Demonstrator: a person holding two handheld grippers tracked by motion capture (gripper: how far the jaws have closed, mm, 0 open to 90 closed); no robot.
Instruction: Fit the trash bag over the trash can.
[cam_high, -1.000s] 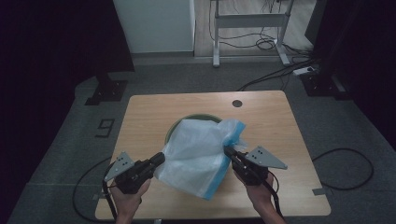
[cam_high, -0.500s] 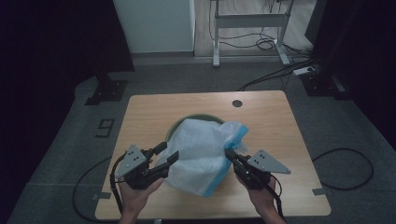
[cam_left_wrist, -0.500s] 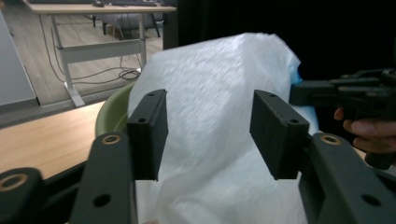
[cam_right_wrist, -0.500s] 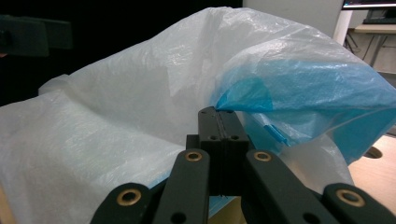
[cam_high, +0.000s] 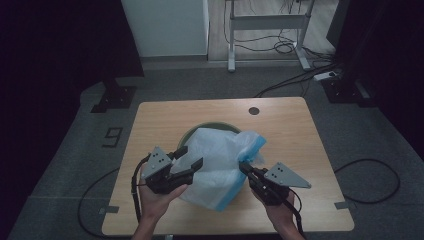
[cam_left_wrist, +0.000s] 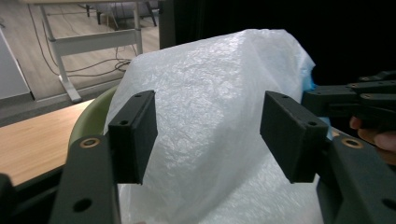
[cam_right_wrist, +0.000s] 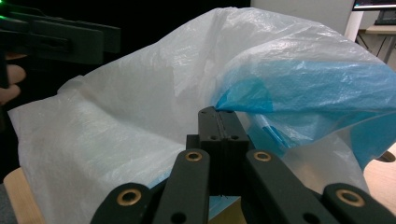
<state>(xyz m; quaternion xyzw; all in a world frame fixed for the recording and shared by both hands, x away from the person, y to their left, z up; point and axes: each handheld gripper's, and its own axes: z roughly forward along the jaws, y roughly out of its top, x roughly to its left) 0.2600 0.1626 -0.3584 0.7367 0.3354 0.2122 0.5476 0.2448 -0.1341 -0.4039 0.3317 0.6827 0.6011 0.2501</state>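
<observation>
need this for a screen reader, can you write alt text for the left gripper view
The left gripper has just been opening, and its two black jaws now stand apart in front of a crinkled white plastic bag without pressing on it. A green bowl rim shows behind the bag on a wooden table, and the right gripper reaches in from the right edge.

The left tool (cam_high: 189, 159) has let go of the bag (cam_high: 220, 165) and opened.

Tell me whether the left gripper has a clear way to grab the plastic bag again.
Probably yes: the left gripper has just been opening, nothing between its jaws, and the plastic bag lies directly ahead, unobstructed.
</observation>
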